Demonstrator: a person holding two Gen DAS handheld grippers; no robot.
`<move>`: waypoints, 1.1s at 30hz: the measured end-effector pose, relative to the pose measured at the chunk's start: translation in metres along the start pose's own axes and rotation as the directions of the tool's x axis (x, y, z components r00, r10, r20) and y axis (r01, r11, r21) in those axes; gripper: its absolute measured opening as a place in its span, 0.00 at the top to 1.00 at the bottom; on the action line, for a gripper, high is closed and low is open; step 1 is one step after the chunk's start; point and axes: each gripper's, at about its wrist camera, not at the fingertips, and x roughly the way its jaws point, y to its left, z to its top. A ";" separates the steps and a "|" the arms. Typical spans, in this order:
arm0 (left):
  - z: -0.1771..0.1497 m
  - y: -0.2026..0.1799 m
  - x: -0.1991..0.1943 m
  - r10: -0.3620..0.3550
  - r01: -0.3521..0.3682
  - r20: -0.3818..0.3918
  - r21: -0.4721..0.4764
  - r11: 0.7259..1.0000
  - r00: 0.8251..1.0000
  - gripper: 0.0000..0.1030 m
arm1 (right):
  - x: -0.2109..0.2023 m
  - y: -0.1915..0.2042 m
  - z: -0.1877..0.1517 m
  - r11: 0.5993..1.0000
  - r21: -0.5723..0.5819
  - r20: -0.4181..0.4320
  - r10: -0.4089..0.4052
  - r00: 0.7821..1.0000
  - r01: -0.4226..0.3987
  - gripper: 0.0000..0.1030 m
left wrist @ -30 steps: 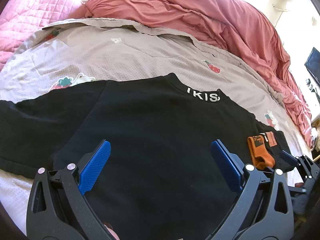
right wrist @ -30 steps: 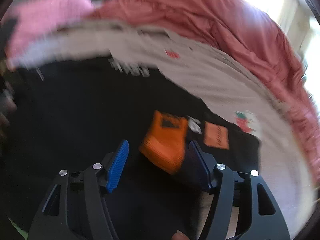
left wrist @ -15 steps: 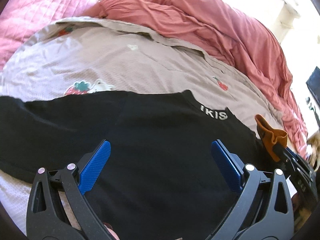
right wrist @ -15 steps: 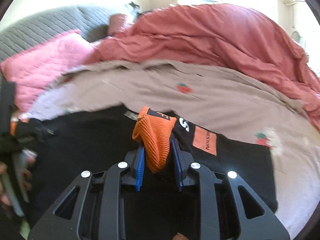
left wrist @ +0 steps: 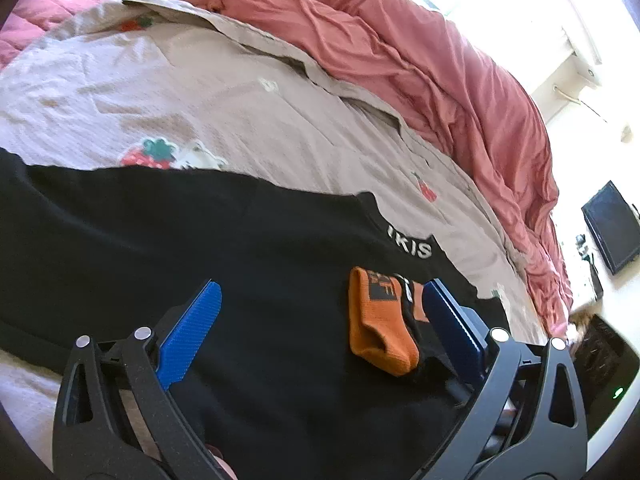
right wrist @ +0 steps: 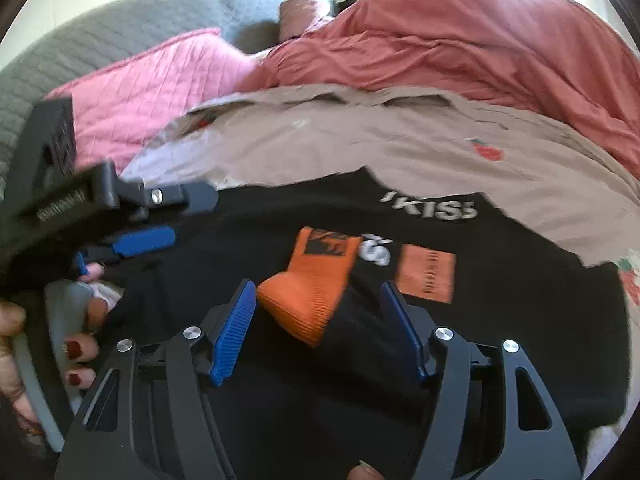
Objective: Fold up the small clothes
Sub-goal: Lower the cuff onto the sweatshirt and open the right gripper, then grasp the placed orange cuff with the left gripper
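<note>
A black T-shirt (left wrist: pixel 200 248) with white "KISS" lettering lies flat on the bed; it also shows in the right wrist view (right wrist: pixel 280 216). An orange and black sock (left wrist: pixel 376 328) lies on it; in the right wrist view the sock (right wrist: pixel 316 288) lies between the open jaws, free of both pads. My left gripper (left wrist: pixel 320 328) is open and empty above the shirt, the sock just left of its right finger. My right gripper (right wrist: pixel 320 324) is open. The left gripper (right wrist: pixel 136 224) shows at the left of the right wrist view.
A beige strawberry-print sheet (left wrist: pixel 200 92) covers the bed. A crumpled salmon duvet (left wrist: pixel 420 52) lies along the far side. A pink quilted pillow (right wrist: pixel 152 92) and a grey cover (right wrist: pixel 100 32) sit at the far left. A dark screen (left wrist: pixel 612 224) stands at right.
My right gripper held the sock off the shirt half a second ago; now its jaws are open and the sock lies on the shirt further left. The left gripper stayed open.
</note>
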 end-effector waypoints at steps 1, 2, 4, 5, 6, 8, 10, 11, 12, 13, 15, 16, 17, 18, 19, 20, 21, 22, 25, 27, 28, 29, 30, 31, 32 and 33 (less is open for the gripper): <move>-0.002 -0.003 0.003 -0.002 0.002 -0.011 0.008 1.000 1.000 0.08 | -0.008 -0.008 -0.001 1.000 0.026 0.017 -0.009 1.000 0.008 0.35; -0.006 -0.006 0.007 -0.010 0.011 -0.031 0.011 1.000 0.999 0.08 | -0.019 -0.018 -0.002 0.998 0.057 0.035 -0.026 0.999 0.024 0.33; -0.015 -0.014 0.015 -0.051 0.053 -0.080 0.016 0.998 0.995 0.08 | -0.038 -0.037 -0.006 0.993 0.100 0.060 -0.070 0.996 0.064 0.30; -0.017 -0.017 0.017 -0.056 0.058 -0.090 0.025 0.998 0.994 0.09 | -0.044 -0.046 -0.010 0.990 0.116 0.067 -0.091 0.994 0.083 0.30; -0.022 -0.025 0.020 -0.041 0.047 -0.100 0.057 0.997 0.994 0.09 | -0.052 -0.055 -0.013 0.985 0.138 0.071 -0.113 0.991 0.103 0.30; -0.028 -0.037 0.024 -0.004 0.016 -0.100 0.118 0.993 0.995 0.17 | -0.062 -0.074 -0.020 0.975 0.181 0.069 -0.144 0.987 0.129 0.30; -0.033 -0.045 0.033 -0.038 0.054 -0.124 0.126 0.991 0.991 0.34 | -0.074 -0.091 -0.028 0.961 0.221 0.069 -0.188 0.980 0.169 0.30; -0.036 -0.047 0.039 -0.051 0.068 -0.146 0.113 0.991 0.988 0.37 | -0.077 -0.098 -0.031 0.956 0.231 0.070 -0.204 0.977 0.183 0.30; -0.039 -0.048 0.043 -0.051 0.069 -0.163 0.109 0.992 0.985 0.38 | -0.081 -0.105 -0.035 0.949 0.241 0.071 -0.224 0.972 0.202 0.30; -0.042 -0.049 0.049 -0.041 0.061 -0.175 0.110 0.992 0.984 0.41 | -0.082 -0.110 -0.037 0.943 0.249 0.071 -0.244 0.967 0.219 0.30; -0.049 -0.054 0.055 0.005 0.017 -0.158 0.139 0.990 0.987 0.50 | -0.086 -0.124 -0.043 0.926 0.280 0.063 -0.281 0.958 0.253 0.30; -0.049 -0.057 0.055 0.016 0.008 -0.147 0.159 0.987 0.989 0.57 | -0.087 -0.130 -0.046 0.917 0.300 0.058 -0.291 0.955 0.261 0.30; -0.050 -0.060 0.055 0.012 0.014 -0.142 0.175 0.985 0.990 0.69 | -0.087 -0.137 -0.048 0.906 0.325 0.052 -0.303 0.951 0.271 0.30; -0.050 -0.062 0.054 -0.001 0.025 -0.131 0.181 0.983 0.991 0.73 | -0.087 -0.141 -0.050 0.897 0.344 0.048 -0.311 0.949 0.276 0.30; -0.050 -0.063 0.053 -0.015 0.038 -0.126 0.181 0.983 0.992 0.85 | -0.087 -0.145 -0.051 0.890 0.362 0.046 -0.314 0.948 0.277 0.30; -0.050 -0.064 0.053 -0.030 0.053 -0.125 0.184 0.982 0.992 0.92 | -0.088 -0.146 -0.052 0.886 0.370 0.043 -0.315 0.948 0.278 0.30; -0.050 -0.065 0.050 -0.020 0.041 -0.109 0.196 0.980 0.994 0.92 | -0.087 -0.148 -0.052 0.881 0.377 0.042 -0.325 0.945 0.286 0.30; -0.048 -0.066 0.048 -0.012 0.031 -0.092 0.208 0.978 0.996 0.92 | -0.088 -0.148 -0.052 0.877 0.376 0.042 -0.338 0.940 0.298 0.30; -0.037 -0.064 0.028 -0.041 0.047 -0.032 0.207 0.977 0.999 0.92 | -0.089 -0.148 -0.051 0.874 0.378 0.048 -0.348 0.936 0.305 0.30; -0.026 -0.063 0.009 -0.023 0.011 0.050 0.229 0.973 0.998 0.92 | -0.089 -0.147 -0.051 0.875 0.372 0.048 -0.350 0.936 0.308 0.30; -0.022 -0.061 0.004 -0.017 0.001 0.068 0.231 0.973 0.998 0.92 | -0.088 -0.148 -0.050 0.875 0.372 0.047 -0.351 0.935 0.310 0.30; -0.018 -0.058 0.000 -0.012 -0.008 0.083 0.230 0.973 0.997 0.92 | -0.088 -0.147 -0.049 0.876 0.370 0.045 -0.349 0.936 0.309 0.30; -0.015 -0.053 -0.003 0.006 -0.028 0.097 0.227 0.973 0.995 0.92 | -0.087 -0.147 -0.049 0.877 0.366 0.040 -0.347 0.937 0.309 0.30; -0.013 -0.049 -0.002 0.025 -0.048 0.101 0.228 0.972 0.995 0.92 | -0.086 -0.146 -0.049 0.876 0.363 0.034 -0.352 0.936 0.316 0.30; -0.013 -0.043 0.001 0.047 -0.067 0.092 0.227 0.972 0.995 0.92 | -0.084 -0.145 -0.048 0.875 0.361 0.027 -0.356 0.934 0.323 0.30; -0.013 -0.040 0.005 0.056 -0.071 0.076 0.225 0.972 0.996 0.92 | -0.082 -0.144 -0.048 0.875 0.358 0.020 -0.358 0.934 0.328 0.30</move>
